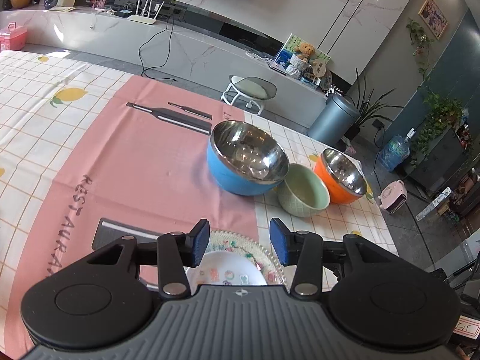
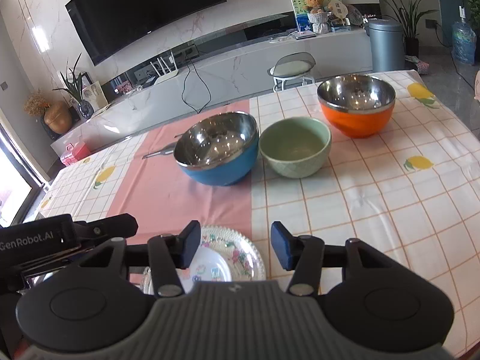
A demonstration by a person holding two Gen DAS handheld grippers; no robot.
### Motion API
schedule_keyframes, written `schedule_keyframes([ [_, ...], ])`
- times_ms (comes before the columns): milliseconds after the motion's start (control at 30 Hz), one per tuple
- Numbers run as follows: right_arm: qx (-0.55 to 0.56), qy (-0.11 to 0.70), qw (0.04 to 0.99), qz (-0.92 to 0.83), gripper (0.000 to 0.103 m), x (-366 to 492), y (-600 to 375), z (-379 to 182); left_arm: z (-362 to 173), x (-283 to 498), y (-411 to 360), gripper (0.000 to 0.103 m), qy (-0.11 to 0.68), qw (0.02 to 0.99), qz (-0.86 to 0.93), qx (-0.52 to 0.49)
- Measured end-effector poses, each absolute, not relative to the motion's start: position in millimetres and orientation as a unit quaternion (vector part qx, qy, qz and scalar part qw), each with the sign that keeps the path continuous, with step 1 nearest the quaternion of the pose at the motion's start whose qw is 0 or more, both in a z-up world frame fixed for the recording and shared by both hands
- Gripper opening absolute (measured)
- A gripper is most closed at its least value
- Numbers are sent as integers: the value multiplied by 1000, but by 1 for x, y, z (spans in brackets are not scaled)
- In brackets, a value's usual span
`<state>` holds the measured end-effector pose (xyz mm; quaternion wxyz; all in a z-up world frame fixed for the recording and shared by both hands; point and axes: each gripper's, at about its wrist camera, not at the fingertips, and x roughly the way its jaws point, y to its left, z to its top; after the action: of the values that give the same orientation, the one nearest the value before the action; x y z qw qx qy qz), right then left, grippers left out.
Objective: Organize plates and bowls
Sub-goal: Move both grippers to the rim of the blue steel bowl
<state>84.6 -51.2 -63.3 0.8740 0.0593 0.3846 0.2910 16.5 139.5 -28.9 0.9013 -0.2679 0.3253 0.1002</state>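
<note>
A small white plate [image 1: 228, 270] with coloured prints lies on a larger clear glass plate [image 1: 255, 247] with a floral rim, at the table's near edge. My left gripper [image 1: 238, 244] hangs open above them with nothing between its pads. My right gripper [image 2: 235, 246] is open too, over the same stack: the white plate [image 2: 207, 268] on the glass plate [image 2: 243, 252]. Farther back stand a blue steel-lined bowl [image 1: 243, 165], a pale green ceramic bowl [image 1: 303, 193] and an orange steel-lined bowl [image 1: 342, 178]. The right wrist view shows the blue bowl [image 2: 219, 150], green bowl [image 2: 295, 148] and orange bowl [image 2: 357, 106].
A pink cloth [image 1: 144, 162] lies over the lemon-print tablecloth [image 2: 375, 198]. The left gripper's black body [image 2: 45, 243] shows at the left of the right wrist view. Beyond the table stand a stool [image 1: 249, 90] and a grey bin [image 1: 333, 117].
</note>
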Motion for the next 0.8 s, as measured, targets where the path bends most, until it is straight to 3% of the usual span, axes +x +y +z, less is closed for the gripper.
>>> schedule_keyframes([
  [300,67,355,886,291,58,120,-43,-42,-16,50,160,61,306,904,100,-280],
  [400,72,355,886,288,64,131,-39,-41,-19,61,168,61,306,901,101,-291],
  [800,74,380,884,264,64,187,-12,-58,-49,111,200,61,323,879,117,-330],
])
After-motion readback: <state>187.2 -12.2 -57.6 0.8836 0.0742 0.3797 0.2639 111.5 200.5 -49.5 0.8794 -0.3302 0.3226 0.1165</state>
